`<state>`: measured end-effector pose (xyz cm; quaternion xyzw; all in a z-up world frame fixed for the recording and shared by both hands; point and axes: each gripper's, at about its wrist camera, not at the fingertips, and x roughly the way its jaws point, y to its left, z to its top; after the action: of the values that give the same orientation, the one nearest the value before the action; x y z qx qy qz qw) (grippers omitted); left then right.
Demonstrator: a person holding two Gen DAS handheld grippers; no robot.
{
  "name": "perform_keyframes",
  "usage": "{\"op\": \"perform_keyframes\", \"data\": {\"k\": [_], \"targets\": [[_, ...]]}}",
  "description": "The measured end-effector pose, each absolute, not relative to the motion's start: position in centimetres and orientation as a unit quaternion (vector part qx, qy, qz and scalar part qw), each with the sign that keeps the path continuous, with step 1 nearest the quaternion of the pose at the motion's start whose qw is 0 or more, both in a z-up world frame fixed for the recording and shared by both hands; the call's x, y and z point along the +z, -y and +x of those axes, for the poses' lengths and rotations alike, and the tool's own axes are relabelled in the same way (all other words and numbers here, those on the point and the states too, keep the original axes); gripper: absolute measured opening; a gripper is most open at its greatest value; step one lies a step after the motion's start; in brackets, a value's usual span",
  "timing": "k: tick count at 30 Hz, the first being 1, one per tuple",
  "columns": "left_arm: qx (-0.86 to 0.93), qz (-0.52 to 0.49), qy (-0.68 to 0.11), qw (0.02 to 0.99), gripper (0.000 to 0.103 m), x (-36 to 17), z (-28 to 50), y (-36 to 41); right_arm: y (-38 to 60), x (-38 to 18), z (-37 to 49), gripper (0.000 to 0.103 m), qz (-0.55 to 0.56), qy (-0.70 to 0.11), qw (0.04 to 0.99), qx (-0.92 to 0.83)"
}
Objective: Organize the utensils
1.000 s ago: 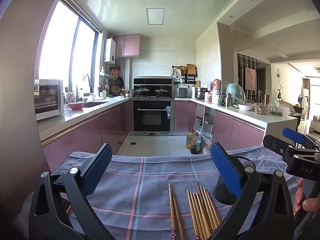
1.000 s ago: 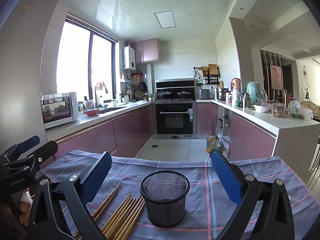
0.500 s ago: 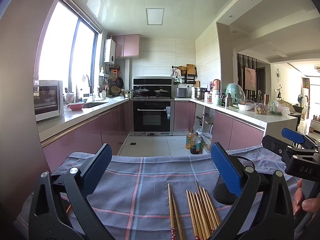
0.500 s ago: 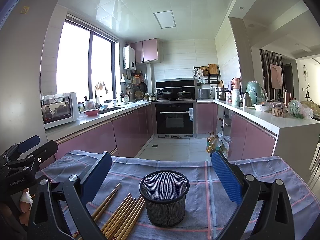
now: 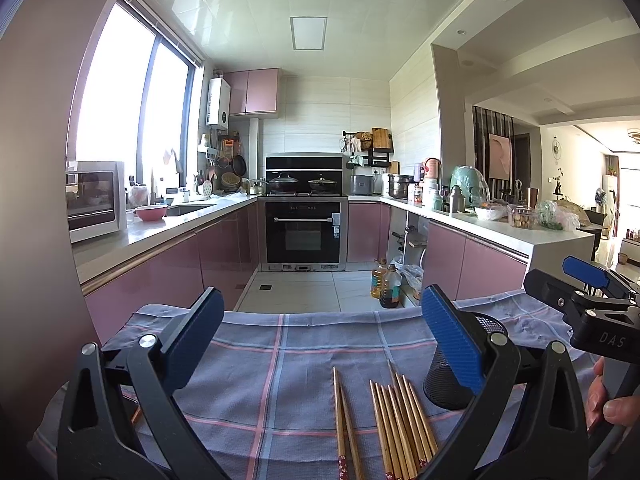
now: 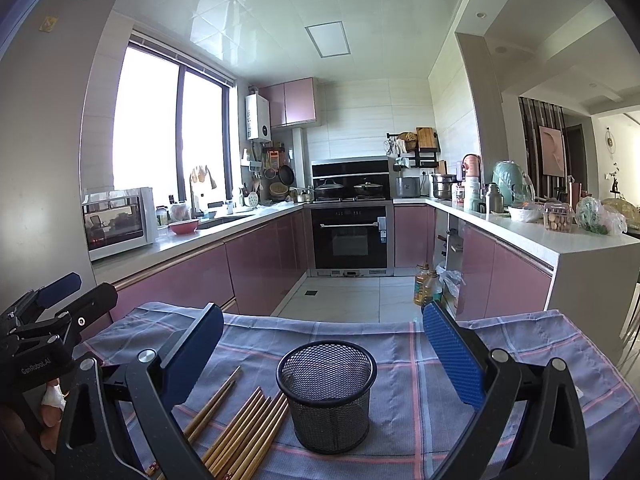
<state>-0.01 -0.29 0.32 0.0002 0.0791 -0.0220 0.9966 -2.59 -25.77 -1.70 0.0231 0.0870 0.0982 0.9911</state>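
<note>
Chopsticks (image 5: 394,420) cut off below

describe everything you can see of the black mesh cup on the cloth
The black mesh cup is a round holder of what looks like wire mesh with a solid rim. It stands upright and empty on the plaid cloth. The chopsticks lie at its left, their tips close to its base. No gripper touches it.

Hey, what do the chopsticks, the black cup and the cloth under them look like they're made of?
Chopsticks: likely wood or bamboo, tan with a slight sheen; a few ends carry a red flowered pattern.
Black cup: looks like metal mesh, matte black; its wall is a fine see-through grid under a solid rim.
Cloth: woven fabric, matte blue-grey with pink and pale check lines, rumpled at the edges.
</note>
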Motion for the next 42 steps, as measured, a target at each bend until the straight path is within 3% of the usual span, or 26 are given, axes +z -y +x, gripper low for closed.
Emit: {"op": "perform_keyframes", "data": {"k": [42], "targets": [[-0.023,0.010,-0.105,0.994,0.097,-0.4,0.6,0.4,26.1,-2.8,-2.1,0.097,0.042,-0.128,0.983,0.125]]}}
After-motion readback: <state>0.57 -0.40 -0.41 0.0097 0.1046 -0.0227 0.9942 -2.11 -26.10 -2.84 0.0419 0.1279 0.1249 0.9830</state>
